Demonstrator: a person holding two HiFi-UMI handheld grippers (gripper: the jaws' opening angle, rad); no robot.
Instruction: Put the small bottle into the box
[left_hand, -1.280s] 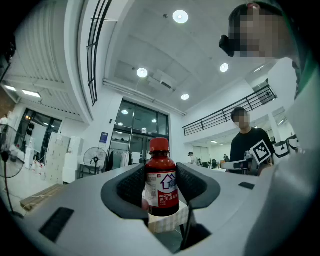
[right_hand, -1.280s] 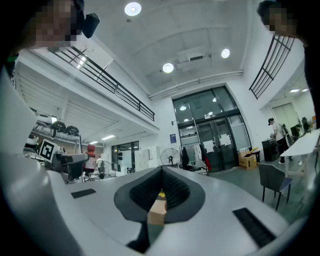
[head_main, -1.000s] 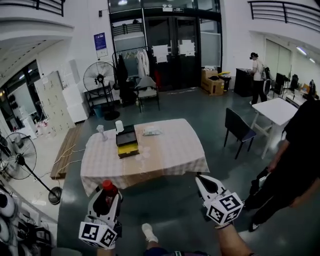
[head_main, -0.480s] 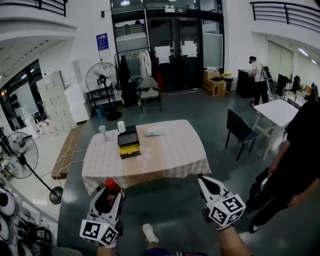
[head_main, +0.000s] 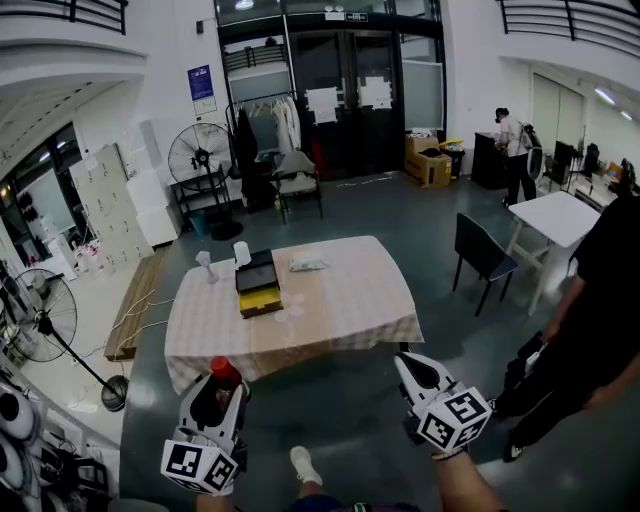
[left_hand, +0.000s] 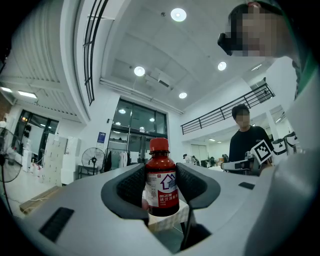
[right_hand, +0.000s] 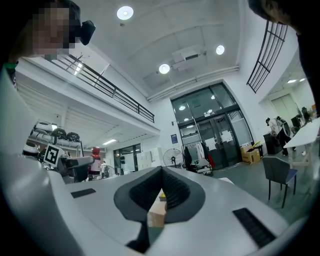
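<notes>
In the left gripper view a small brown bottle with a red cap and a red-and-white label stands upright between the pads, and my left gripper is shut on it. The head view shows that gripper low at the left, over the floor, with the bottle's red cap sticking up. My right gripper is shut with nothing in it, its pads meeting. The box, black with a yellow part, lies on the left half of the cloth-covered table, well ahead of both grippers.
Two pale cups and a white packet also sit on the table. A dark chair and a white table stand to the right. A person in black is close on the right. Fans stand at the left.
The head view has shifted slightly. Both grippers keep the same stance, and the bottle stays in the left one.
</notes>
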